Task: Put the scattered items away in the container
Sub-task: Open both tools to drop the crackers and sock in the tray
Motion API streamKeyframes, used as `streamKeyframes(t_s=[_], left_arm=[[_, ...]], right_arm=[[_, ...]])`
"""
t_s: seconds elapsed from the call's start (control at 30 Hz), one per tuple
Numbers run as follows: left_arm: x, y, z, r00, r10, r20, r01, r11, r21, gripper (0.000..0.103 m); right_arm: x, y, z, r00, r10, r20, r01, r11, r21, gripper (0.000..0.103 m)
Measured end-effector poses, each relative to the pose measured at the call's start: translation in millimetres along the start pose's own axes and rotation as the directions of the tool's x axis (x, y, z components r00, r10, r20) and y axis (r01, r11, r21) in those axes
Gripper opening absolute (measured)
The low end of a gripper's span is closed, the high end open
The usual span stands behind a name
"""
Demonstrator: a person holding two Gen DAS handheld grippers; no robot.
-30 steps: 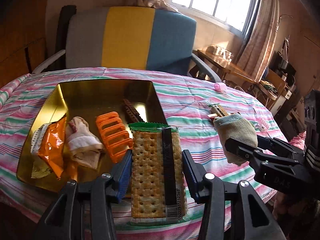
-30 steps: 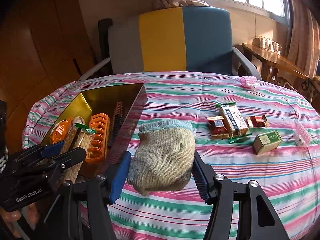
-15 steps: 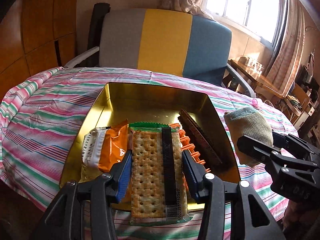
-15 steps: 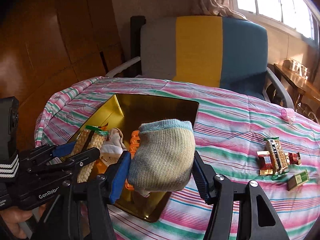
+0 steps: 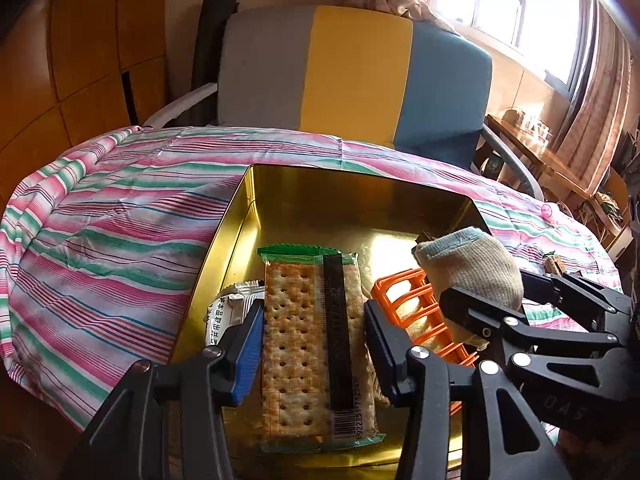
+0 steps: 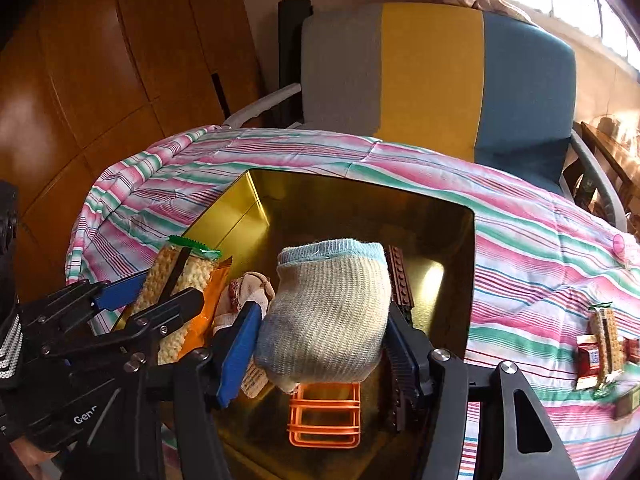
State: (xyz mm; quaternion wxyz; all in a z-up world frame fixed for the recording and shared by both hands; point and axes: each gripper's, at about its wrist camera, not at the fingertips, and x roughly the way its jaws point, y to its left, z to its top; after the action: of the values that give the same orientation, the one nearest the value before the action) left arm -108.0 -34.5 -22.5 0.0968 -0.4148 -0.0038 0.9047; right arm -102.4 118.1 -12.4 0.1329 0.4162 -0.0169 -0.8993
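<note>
Hovering over a gold metal tin [image 5: 240, 216]: two hand-held grippers, each carrying one item. Clamped between the blue-padded fingers [image 5: 249, 344] of the left gripper [image 5: 312, 340], a clear-wrapped cracker packet [image 5: 316, 344] with green ends, held lengthwise above the near half of the tin. Pinched in the right gripper [image 6: 320, 340], just to the right, a knitted beige sock [image 6: 328, 316] with a pale blue cuff, bunched up and hanging above the tin's middle. Seen from the left wrist camera too, the same sock [image 5: 472, 268] gripped by black jaws above the tin's right side.

Lying already inside the tin: an orange plastic rack [image 6: 324, 416] flat on the bottom under the sock, a long dark brown studded brick strip [image 6: 400, 280] along the right wall, a pinkish cloth bundle [image 6: 248, 288], an orange snack wrapper [image 6: 212, 300], and a silver-white packet [image 5: 228, 312] with printed characters at the left.

Resting under the tin, a round table draped in a pink, green and white striped cloth [image 6: 540, 248]. Scattered on the cloth well to the right: another cracker packet [image 6: 608, 336], small red wrapped sweets [image 6: 588, 360], a pink object [image 6: 619, 244] near the far edge.

Standing behind the table, an armchair [image 6: 432, 80] with grey, yellow and blue panels; beyond it, wood panelling, curtains and a bright window.
</note>
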Motion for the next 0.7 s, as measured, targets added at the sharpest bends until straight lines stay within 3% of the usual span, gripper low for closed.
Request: streamKeyframes(t_s=[0.2, 0.33, 0.6, 0.7], left_arm=[[9, -4, -4, 1.000, 0.005, -0.010, -0.004, 1.000, 0.005, 0.055], [4, 4, -5, 1.000, 0.011, 0.003, -0.011, 0.999, -0.045, 0.058], [-20, -3, -17, 0.999, 0.030, 0.033, -0.027, 0.997, -0.071, 0.059], [-30, -12, -19, 0.999, 0.003, 0.037, 0.000, 0.997, -0.076, 0.060]], right_arm=[[3, -8, -8, 1.000, -0.008, -0.011, 0.009, 1.000, 0.020, 0.068], [-7, -16, -13, 1.000, -0.001, -0.007, 0.002, 0.999, 0.036, 0.068], [-37, -43, -31, 1.000, -0.012, 0.028, 0.009, 0.994, 0.110, 0.068], [-50, -57, -40, 0.999, -0.024, 0.044, 0.017, 0.989, 0.150, 0.068]])
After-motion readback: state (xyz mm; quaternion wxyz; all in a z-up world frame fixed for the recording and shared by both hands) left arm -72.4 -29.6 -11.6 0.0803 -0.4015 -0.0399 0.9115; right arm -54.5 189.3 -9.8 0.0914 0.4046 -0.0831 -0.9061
